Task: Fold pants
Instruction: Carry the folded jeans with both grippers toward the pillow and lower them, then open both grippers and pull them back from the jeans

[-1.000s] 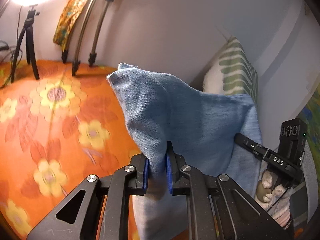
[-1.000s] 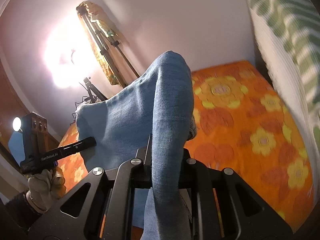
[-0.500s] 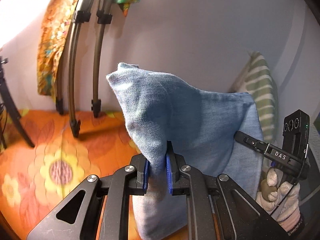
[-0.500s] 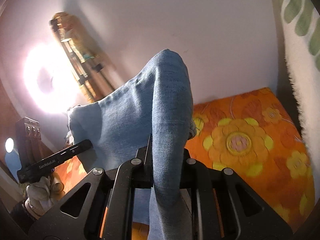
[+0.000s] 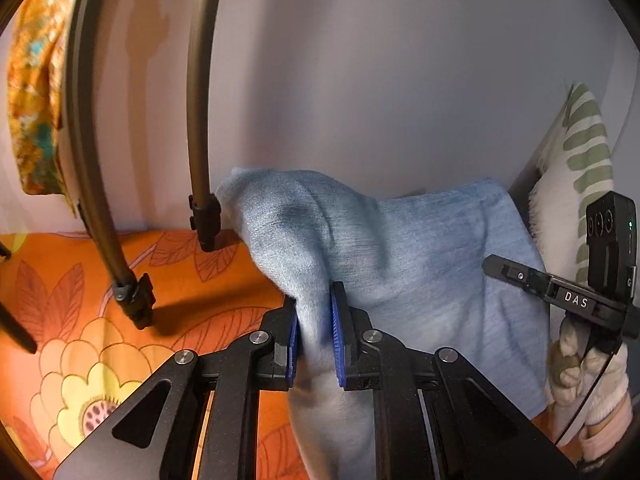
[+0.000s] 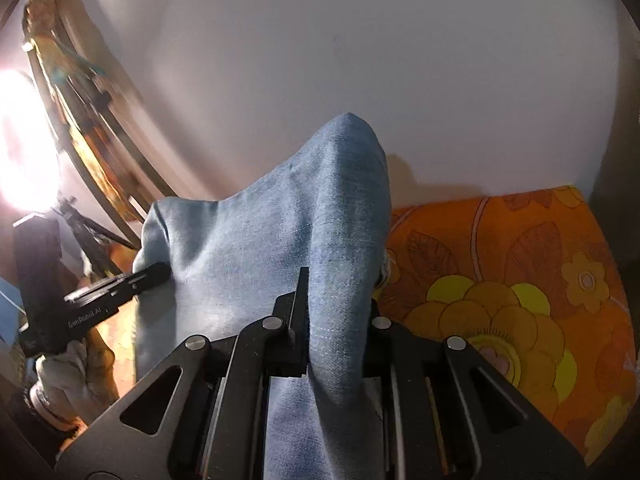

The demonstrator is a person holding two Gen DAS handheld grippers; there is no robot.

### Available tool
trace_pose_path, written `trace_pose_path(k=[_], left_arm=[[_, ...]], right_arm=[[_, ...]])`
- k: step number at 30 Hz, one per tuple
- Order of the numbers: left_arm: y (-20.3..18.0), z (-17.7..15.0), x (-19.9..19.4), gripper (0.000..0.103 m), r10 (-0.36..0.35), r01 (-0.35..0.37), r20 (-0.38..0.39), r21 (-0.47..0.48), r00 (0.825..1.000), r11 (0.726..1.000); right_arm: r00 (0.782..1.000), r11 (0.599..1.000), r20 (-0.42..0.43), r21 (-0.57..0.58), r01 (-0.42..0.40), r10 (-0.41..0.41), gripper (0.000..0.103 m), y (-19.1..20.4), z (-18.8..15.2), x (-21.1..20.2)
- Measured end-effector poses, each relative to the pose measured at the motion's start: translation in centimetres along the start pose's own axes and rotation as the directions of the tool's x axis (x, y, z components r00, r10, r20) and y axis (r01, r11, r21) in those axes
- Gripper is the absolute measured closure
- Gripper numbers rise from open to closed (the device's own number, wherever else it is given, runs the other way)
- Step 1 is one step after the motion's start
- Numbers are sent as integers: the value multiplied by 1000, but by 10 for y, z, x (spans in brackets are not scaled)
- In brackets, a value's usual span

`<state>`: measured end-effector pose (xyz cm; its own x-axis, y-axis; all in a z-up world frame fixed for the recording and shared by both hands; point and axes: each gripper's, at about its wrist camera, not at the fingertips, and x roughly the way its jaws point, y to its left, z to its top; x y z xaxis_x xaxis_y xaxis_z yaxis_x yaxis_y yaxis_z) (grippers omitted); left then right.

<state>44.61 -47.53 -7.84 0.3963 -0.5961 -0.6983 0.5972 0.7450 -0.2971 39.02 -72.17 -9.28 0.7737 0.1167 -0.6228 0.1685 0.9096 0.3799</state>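
Both tongs clamp pants; only left view shows striped pillow.

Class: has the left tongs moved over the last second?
Yes. The left tongs, gripping the pants, moved closer to the stand legs and wall.

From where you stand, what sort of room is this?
Probably a bedroom at home, set up for filming: an orange flowered bedsheet, a leaf-print pillow against the wall, and tripod legs standing on the bed. Blue pants are held up between both grippers.
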Motion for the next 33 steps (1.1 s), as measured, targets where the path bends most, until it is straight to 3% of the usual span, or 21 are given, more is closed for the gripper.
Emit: trace_pose_path(k=[4, 7, 10, 18, 23, 28, 33], left_arm=[[-5, -3, -5, 87, 75, -75, 7, 35, 997, 997], [-7, -5, -19, 86, 82, -83, 27, 39, 996, 996], [-13, -12, -36, 86, 81, -83, 31, 53, 996, 995], [-31, -28, -92, 86, 66, -69, 39, 77, 997, 995], [-44, -27, -129, 86, 51, -56, 56, 92, 997, 994], [-66, -34, -167, 86, 45, -53, 68, 125, 997, 991], [-82, -53, -195, 66, 32, -45, 83, 149, 996, 988]], right_arm=[[993, 993, -42, -33, 110, -111, 77, -5, 1, 16], [980, 981, -51, -38, 193, -194, 69, -7, -3, 18], [975, 974, -24, -33, 222, -223, 67, -7, -5, 9], [975, 977, 45, 11, 215, -215, 61, 4, -7, -43], [979, 981, 67, -15, 194, -193, 60, 31, -21, -85], [980, 984, 99, -26, 177, -174, 47, 55, -39, -126], [978, 983, 112, -24, 180, -176, 46, 73, -70, -162]])
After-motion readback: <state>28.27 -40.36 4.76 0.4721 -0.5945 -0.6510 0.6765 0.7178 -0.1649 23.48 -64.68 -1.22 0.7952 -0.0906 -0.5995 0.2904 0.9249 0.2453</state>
